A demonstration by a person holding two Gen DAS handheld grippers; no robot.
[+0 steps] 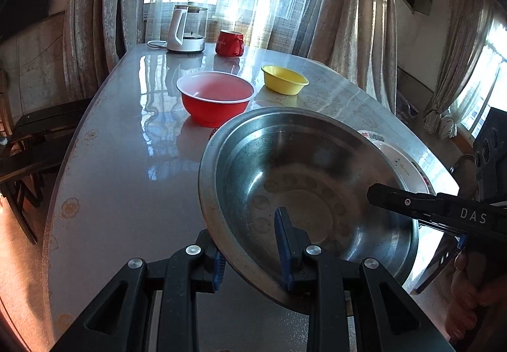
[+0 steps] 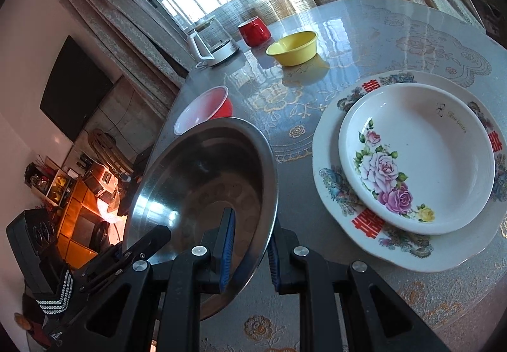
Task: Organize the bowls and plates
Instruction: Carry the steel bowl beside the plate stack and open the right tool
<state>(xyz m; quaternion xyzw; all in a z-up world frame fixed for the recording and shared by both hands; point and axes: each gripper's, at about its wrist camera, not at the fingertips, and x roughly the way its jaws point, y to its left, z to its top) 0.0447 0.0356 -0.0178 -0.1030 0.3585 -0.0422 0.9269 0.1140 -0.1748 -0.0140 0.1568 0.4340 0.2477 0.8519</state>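
A steel bowl [image 1: 304, 174] is held tilted above the table by both grippers. My left gripper [image 1: 252, 252] is shut on its near rim, one finger inside, one outside. My right gripper [image 2: 250, 244] is shut on the opposite rim of the steel bowl [image 2: 206, 180]; it shows in the left wrist view as a black finger [image 1: 412, 203]. A white floral bowl [image 2: 418, 155] sits on a larger patterned plate [image 2: 329, 203] to the right. A red bowl [image 1: 215, 101] and a yellow bowl [image 1: 283, 79] stand farther back on the table.
An electric kettle [image 1: 188, 28] and a red mug [image 1: 229, 42] stand at the far end of the glossy table [image 1: 126, 177]. Curtains and windows lie behind. Dark chairs [image 1: 28, 136] stand at the left. A cabinet [image 2: 79, 209] is beyond the table edge.
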